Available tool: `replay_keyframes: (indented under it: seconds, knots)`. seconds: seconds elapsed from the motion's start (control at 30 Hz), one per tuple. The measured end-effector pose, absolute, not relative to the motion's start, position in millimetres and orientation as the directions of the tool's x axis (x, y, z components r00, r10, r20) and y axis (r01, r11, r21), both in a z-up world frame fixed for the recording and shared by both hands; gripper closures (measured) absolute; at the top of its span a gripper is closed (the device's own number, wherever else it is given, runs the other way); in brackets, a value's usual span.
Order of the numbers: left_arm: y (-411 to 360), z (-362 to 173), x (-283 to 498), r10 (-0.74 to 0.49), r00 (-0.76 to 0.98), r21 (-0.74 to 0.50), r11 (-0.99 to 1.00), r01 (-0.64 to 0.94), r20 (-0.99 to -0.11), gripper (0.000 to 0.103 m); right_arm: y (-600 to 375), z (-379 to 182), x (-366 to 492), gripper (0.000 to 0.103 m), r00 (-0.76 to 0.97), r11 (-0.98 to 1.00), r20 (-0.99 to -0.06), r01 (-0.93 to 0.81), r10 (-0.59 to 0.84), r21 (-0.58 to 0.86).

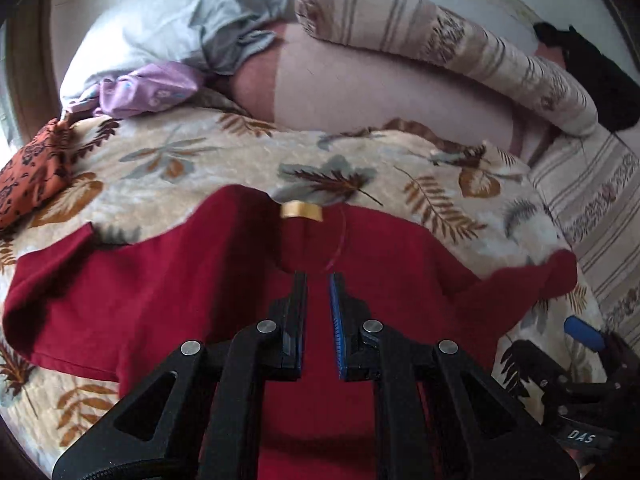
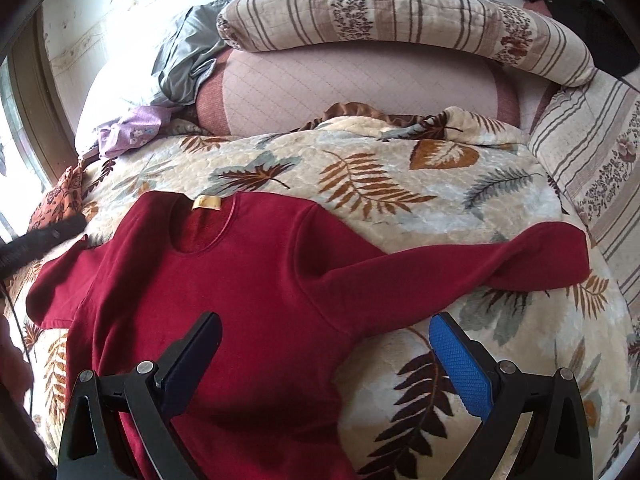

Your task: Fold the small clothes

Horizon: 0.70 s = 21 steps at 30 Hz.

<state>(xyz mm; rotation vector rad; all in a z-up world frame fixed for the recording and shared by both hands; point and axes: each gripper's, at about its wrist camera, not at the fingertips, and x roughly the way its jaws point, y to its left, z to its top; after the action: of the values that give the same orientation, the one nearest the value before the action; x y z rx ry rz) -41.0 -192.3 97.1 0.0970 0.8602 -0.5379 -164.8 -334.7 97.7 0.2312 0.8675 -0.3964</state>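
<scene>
- A dark red long-sleeved top (image 2: 248,280) is seen spread face up on a leaf-patterned blanket (image 2: 380,184), neckline toward the pillows, both sleeves stretched out sideways.
- A yellow label (image 2: 206,202) is visible inside the round neckline.
- In the right wrist view, the top's sleeve on that side is laid out toward a striped quilt (image 2: 592,160) at the bed's edge.
- The left gripper (image 1: 319,280) is held above the chest of the top, just below the neckline; its jaws are drawn almost together, a thin gap left, and nothing is caught between them.
- The right gripper (image 2: 324,334) is held over the top's side edge, jaws spread wide; red fabric is seen under the dark finger, bare blanket under the blue-padded one. No cloth is gripped.
- In the left wrist view, the right gripper is glimpsed at the lower right corner, beside the sleeve end.
- Behind the blanket, a pink mattress pad (image 2: 360,84) and a rolled striped bolster (image 2: 400,12) are seen.
- Grey clothing (image 1: 240,12), a lilac garment (image 1: 148,88) and an orange patterned cloth (image 1: 36,176) are piled well apart from the top, at the left.
- A black item (image 2: 568,12) is left at the far right corner.
</scene>
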Motion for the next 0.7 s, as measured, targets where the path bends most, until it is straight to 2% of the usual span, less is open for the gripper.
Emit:
replay_keyframes:
  seconds: [0.13, 0.3, 0.33, 0.43, 0.47, 0.5, 0.6, 0.7]
  knots:
    - [-193, 80, -39, -0.366, 0.518, -0.093, 0.874, 0.478, -0.773, 0.093, -353, 95, -172, 0.0, 0.572, 0.892, -0.786, 0.449, -0.236, 0.059]
    - [-120, 97, -18, -0.26, 0.589, -0.045, 0.934, 0.353, -0.765, 0.091, -341, 94, -155, 0.0, 0.629, 0.925, -0.777, 0.315, -0.036, 0.212]
    - [-102, 98, -16, -0.227, 0.608, -0.026, 0.947, 0.32, -0.761, 0.084, -334, 94, -145, 0.0, 0.632, 0.926, -0.774, 0.276, 0.028, 0.259]
    - [-39, 101, -13, -0.089, 0.683, 0.048, 0.983, 0.179, -0.725, 0.054, -295, 99, -110, 0.0, 0.644, 0.914, -0.734, 0.13, 0.218, 0.385]
    - [-18, 101, -12, -0.036, 0.702, 0.071, 0.99, 0.123, -0.711, 0.05, -280, 99, -98, 0.0, 0.639, 0.908, -0.723, 0.087, 0.265, 0.41]
    - [1, 99, -11, 0.006, 0.712, 0.082, 0.994, 0.073, -0.703, 0.05, -263, 100, -84, 0.001, 0.629, 0.899, -0.712, 0.047, 0.311, 0.435]
    - [52, 83, -3, 0.118, 0.69, 0.101, 0.993, -0.065, -0.715, 0.05, -207, 97, -35, 0.011, 0.596, 0.874, -0.689, -0.045, 0.412, 0.484]
    - [88, 58, 6, 0.148, 0.642, 0.074, 0.987, -0.14, -0.752, 0.05, -153, 87, 14, 0.014, 0.551, 0.845, -0.678, -0.099, 0.487, 0.526]
